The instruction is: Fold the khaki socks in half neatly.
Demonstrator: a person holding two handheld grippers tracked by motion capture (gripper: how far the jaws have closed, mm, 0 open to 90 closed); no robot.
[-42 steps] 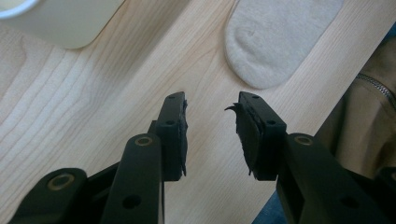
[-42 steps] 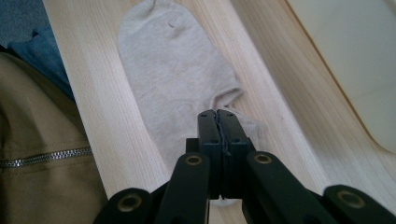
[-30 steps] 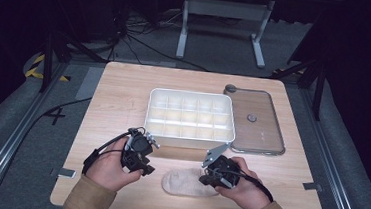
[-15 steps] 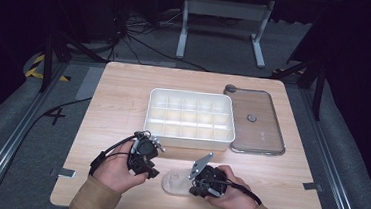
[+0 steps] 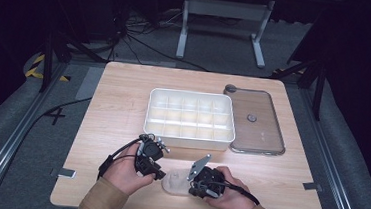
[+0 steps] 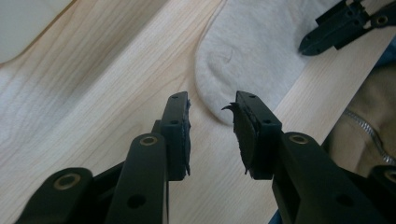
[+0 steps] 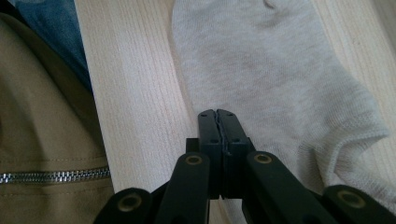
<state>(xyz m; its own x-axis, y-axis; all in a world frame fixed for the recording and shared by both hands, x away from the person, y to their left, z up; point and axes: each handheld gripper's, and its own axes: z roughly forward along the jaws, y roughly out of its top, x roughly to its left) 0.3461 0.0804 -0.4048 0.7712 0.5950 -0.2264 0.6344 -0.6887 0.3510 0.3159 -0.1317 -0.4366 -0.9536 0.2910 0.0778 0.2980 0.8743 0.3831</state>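
A pale grey ankle sock lies flat near the table's front edge, between my two hands. My left gripper sits at the sock's left end. In the left gripper view its jaws stand open and have just been closing a little; the rounded end of the sock lies just ahead of the gap, unpressed. My right gripper comes in from the sock's right side. In the right gripper view its jaws are shut, with the tips over the edge of the sock.
A white compartment tray stands at the middle of the wooden table, with a clear lid to its right. The person's tan jacket is close behind the right gripper at the front edge.
Both hands have come down and inward to the sock. The right gripper slid left onto the sock's right part; the left gripper closed in on its left end.
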